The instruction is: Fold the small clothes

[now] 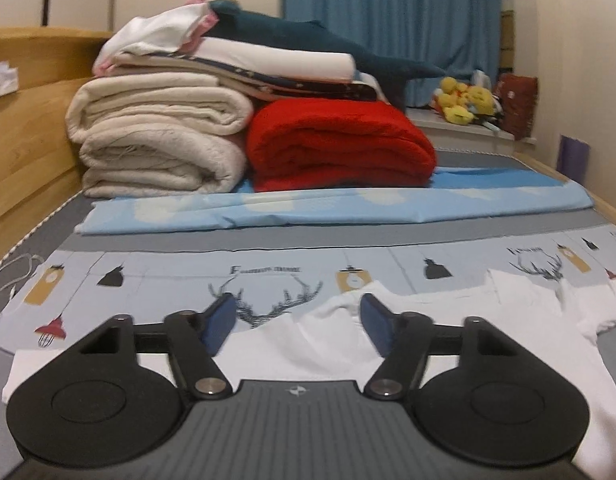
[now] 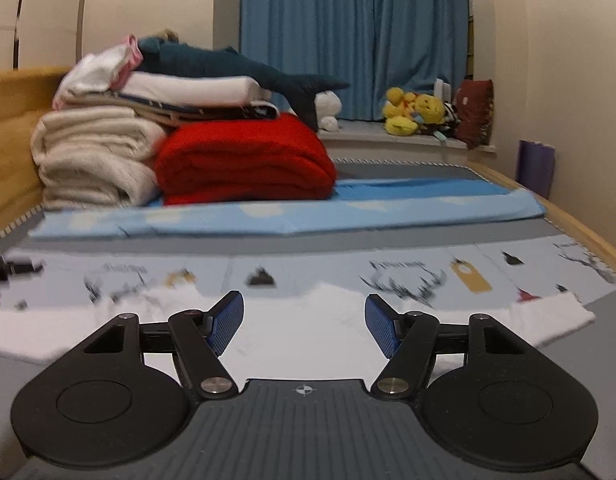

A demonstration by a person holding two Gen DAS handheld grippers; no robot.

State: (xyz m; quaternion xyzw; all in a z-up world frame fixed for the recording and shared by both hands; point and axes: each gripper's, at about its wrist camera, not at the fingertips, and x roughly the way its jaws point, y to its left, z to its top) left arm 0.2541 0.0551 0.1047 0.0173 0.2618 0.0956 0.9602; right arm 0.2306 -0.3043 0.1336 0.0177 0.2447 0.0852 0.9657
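Both grippers hang low over a white t-shirt point(image 1: 292, 344) that's laid flat on the printed sheet point(image 1: 156, 276), probably so there's a clean surface to fold on. Left gripper point(image 1: 294, 320) has its jaws apart with nothing clamped, just white cloth lying below the gap. Right gripper point(image 2: 304, 320) is the same, spread wide with nothing in it, above the shirt point(image 2: 308, 332). Looks to me like the shirt's long axis runs side to side across the bed, a sleeve point(image 2: 556, 316) poking out right, though I can't tell which way the collar points. Folded blankets, including the red blanket point(image 1: 340, 148), are stacked well back, out of the way.
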